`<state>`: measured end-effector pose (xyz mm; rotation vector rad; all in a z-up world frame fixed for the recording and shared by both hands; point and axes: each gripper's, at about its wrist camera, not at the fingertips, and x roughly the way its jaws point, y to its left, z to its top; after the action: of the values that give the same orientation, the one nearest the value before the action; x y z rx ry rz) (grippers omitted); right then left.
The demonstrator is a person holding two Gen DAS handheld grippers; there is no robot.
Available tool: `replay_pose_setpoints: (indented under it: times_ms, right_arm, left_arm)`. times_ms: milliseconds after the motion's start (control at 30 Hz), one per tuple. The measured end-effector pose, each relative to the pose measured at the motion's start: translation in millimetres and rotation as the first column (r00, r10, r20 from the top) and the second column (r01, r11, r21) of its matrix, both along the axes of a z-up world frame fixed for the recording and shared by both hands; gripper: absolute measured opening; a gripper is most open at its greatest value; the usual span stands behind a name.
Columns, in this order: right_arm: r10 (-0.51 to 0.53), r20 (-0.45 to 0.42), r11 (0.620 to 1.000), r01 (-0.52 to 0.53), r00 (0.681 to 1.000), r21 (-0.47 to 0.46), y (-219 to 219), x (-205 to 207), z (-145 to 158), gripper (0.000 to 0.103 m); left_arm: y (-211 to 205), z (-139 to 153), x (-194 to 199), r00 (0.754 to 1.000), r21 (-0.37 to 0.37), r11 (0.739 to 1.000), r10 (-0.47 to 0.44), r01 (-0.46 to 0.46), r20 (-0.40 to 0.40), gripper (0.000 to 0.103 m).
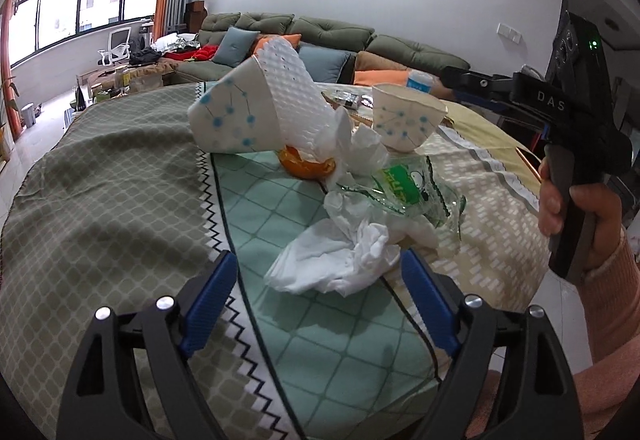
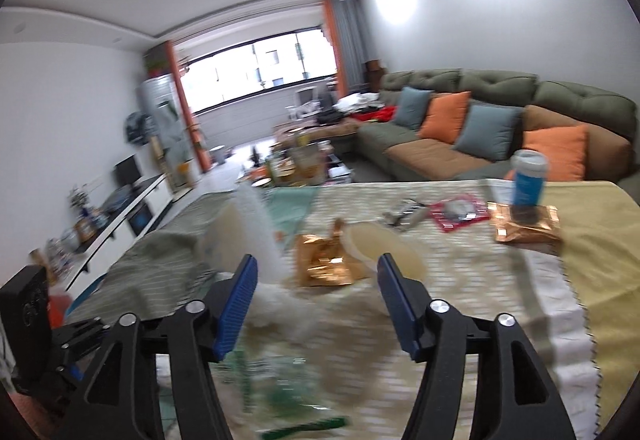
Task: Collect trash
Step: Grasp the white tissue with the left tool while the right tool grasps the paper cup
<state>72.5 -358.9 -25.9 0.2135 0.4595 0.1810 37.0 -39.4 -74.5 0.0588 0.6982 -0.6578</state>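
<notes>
At 12 o'clock, just ahead of the left hand-held gripper point(image 1: 316, 292), crumpled tissue point(image 1: 340, 260) lies crosswise; jaws wide, empty. Right hand-held gripper point(image 2: 318, 300) farther, gaping, empty.

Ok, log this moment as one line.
left gripper: open, empty | right gripper: open, empty | crumpled tissue: on table, ahead of left gripper

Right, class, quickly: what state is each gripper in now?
Left gripper: open, holding nothing; crumpled tissue lies just ahead of it.
Right gripper: open, holding nothing.
</notes>
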Motion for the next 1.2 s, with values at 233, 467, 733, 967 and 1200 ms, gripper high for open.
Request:
replay_pose_setpoints:
  times_ms: [233, 467, 733, 967, 1200]
  right_arm:
    - [-0.078, -0.060, 0.997, 0.078, 0.995, 0.005, -34, 16, -22, 0.066]
    - [-0.034, -0.126, 0.999, 0.038, 0.991, 0.027, -41, 36, -37, 0.068]
    - [-0.005, -0.182, 1.000, 0.010, 0.983, 0.026, -39, 54, -40, 0.067]
    - [-0.008, -0.193, 1.000, 0.010, 0.981, 0.007, -36, 54, -40, 0.045]
    - [-0.018, -0.172, 1.000, 0.018, 0.985, -0.003, -35, 47, -36, 0.024]
  left_arm:
    - [-7, -5, 6, 1.000, 0.020, 1.000, -0.001, 0.002, -0.028, 0.084]
    - [-16, -11, 9, 1.000, 0.065, 0.998, 0.003, -0.001, -0.028, 0.071]
    - [-10, -11, 8, 1.000, 0.068, 0.998, 0.016, -0.015, -0.019, 0.046]
    - [-9, -8, 1, 1.000, 0.069, 0.998, 0.010, -0.011, 0.003, 0.024]
    - [2, -2, -9, 0.999, 0.062, 0.998, 0.025, -0.027, 0.031, 0.012]
